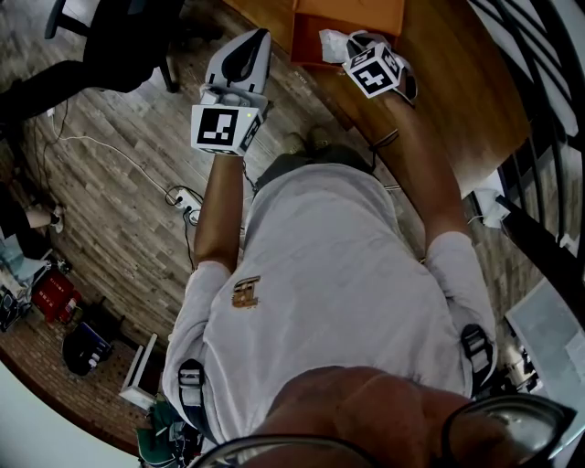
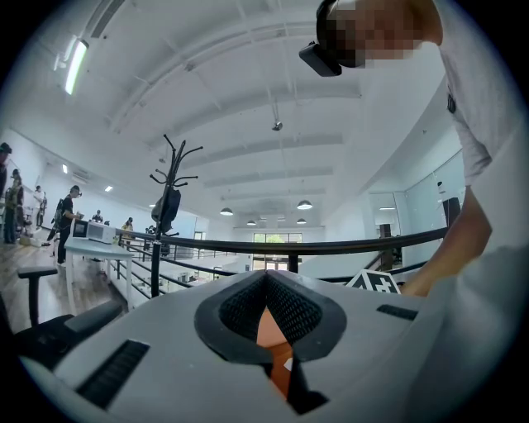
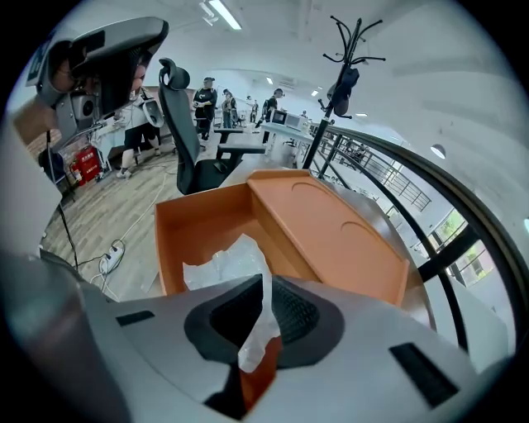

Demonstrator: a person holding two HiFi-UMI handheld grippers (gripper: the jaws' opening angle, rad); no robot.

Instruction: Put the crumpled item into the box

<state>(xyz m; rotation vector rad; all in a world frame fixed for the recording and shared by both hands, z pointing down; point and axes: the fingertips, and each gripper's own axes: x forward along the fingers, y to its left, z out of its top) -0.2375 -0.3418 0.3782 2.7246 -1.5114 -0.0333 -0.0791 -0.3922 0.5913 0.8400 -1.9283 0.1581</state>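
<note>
The crumpled item (image 3: pixel 225 266) is a wad of white, thin plastic or paper. My right gripper (image 3: pixel 263 285) is shut on its near edge, and the rest sticks out ahead of the pads, above the open orange box (image 3: pixel 197 225). The box lid (image 3: pixel 331 221) lies folded back to the right. In the head view the right gripper (image 1: pixel 353 42) holds the white wad (image 1: pixel 331 43) at the edge of the box (image 1: pixel 352 18), at the top of the picture. My left gripper (image 1: pixel 259 37) is raised left of the box, off the table, shut with nothing in it (image 2: pixel 266 277).
The box stands on a wooden table (image 1: pixel 457 87) beside a black railing (image 1: pixel 539 55). A black office chair (image 3: pixel 178 116) stands just beyond the box, and a coat stand (image 3: pixel 343 74) rises behind. A power strip with cables (image 1: pixel 183 196) lies on the wooden floor.
</note>
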